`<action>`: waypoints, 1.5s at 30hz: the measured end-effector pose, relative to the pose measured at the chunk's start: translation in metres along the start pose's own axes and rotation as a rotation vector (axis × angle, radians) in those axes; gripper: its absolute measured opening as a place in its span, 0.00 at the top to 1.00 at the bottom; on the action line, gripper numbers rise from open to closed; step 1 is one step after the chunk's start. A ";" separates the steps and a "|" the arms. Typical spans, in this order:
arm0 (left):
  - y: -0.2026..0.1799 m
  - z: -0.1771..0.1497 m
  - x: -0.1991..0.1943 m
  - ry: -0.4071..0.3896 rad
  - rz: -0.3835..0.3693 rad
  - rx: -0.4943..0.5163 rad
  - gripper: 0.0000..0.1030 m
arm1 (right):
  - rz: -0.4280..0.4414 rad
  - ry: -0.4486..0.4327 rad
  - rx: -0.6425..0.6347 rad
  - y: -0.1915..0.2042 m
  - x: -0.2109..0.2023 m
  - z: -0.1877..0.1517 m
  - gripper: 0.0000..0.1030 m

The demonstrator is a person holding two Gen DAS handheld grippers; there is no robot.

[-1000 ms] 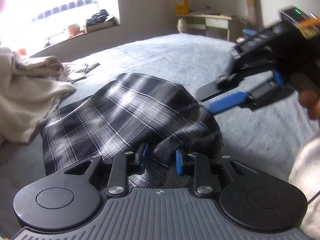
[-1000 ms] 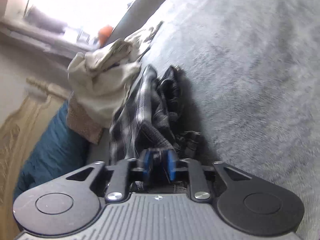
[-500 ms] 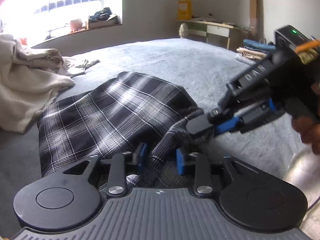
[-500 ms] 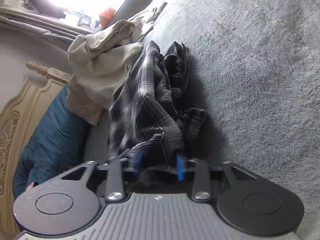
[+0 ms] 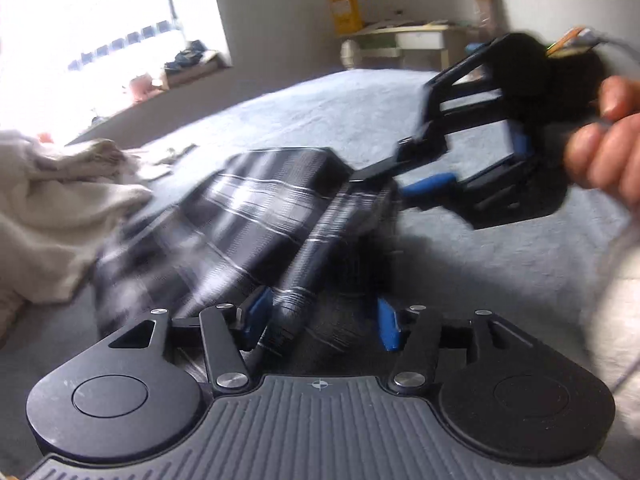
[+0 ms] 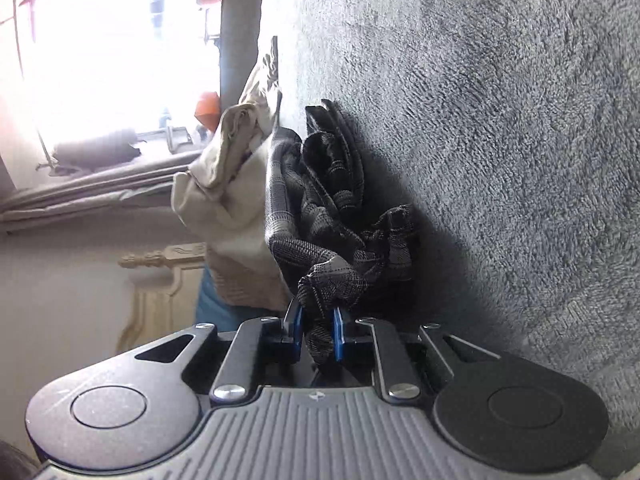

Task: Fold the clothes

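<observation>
Your left gripper (image 5: 320, 320) has its blue pads spread wide, with a rolled fold of the black-and-white plaid cloth garment (image 5: 256, 216) lying between them; the pads do not press it from both sides. The frame is motion-blurred, so finer contact on the left pad is hard to read.

Your right gripper (image 6: 317, 332) is pinching a bunched corner of the same plaid garment (image 6: 320, 216), pads drawn close on the twisted fabric. In the left wrist view that right gripper (image 5: 404, 178) reaches in from the right, fingertips at the garment's far edge, with your right hand (image 5: 604, 144) wrapped on its handle.

The plaid garment sits partly lifted off the grey fleece bed cover (image 6: 500, 140), its body draped between the two grippers and its lower part resting on the bed.

Just beside it, on the left, a heap of cream-coloured cloth (image 5: 44, 216) lies on the bed, touching or overlapping the plaid edge; cannot tell which.

Far background: a pale desk (image 5: 416, 38) against the wall with a yellow box (image 5: 345, 12) on or behind it; contents not readable. Bright window at left.
</observation>
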State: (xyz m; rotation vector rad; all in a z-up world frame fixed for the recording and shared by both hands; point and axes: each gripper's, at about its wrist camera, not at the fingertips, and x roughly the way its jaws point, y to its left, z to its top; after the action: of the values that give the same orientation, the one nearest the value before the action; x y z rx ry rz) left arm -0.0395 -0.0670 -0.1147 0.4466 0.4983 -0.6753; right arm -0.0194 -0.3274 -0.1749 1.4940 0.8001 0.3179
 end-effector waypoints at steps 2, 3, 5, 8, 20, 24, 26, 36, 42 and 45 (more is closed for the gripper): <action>0.002 0.003 0.002 -0.011 0.036 -0.008 0.47 | 0.004 -0.003 -0.023 0.005 0.000 0.000 0.84; 0.003 0.004 0.003 -0.017 0.052 -0.012 0.48 | 0.010 -0.004 -0.031 0.006 -0.001 0.000 0.84; 0.008 0.007 0.005 -0.025 0.078 -0.035 0.48 | 0.016 -0.004 -0.043 0.008 0.000 0.001 0.84; 0.013 0.010 0.012 -0.012 0.092 -0.071 0.48 | 0.018 -0.012 -0.046 0.007 0.000 0.002 0.84; 0.010 0.002 0.026 0.006 0.113 -0.091 0.47 | -0.187 -0.112 -0.491 0.061 -0.014 -0.013 0.82; 0.009 0.000 0.023 -0.012 0.127 -0.092 0.47 | -0.243 -0.045 -0.413 0.047 0.000 -0.011 0.71; 0.009 -0.001 0.022 -0.021 0.131 -0.093 0.47 | -0.247 -0.039 -0.395 0.043 0.000 -0.012 0.68; 0.010 -0.001 0.021 -0.053 0.194 -0.111 0.47 | -0.221 -0.072 -0.598 0.068 -0.012 -0.035 0.93; 0.010 -0.004 0.030 -0.043 0.226 -0.116 0.43 | -0.350 -0.076 -0.532 0.055 -0.008 -0.025 0.93; 0.009 -0.002 0.032 -0.050 0.226 -0.115 0.42 | -0.410 -0.072 -0.528 0.053 -0.005 -0.024 0.92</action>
State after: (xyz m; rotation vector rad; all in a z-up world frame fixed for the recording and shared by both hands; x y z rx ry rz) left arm -0.0123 -0.0744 -0.1323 0.3706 0.4296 -0.4365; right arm -0.0237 -0.3076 -0.1198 0.8214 0.8619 0.1473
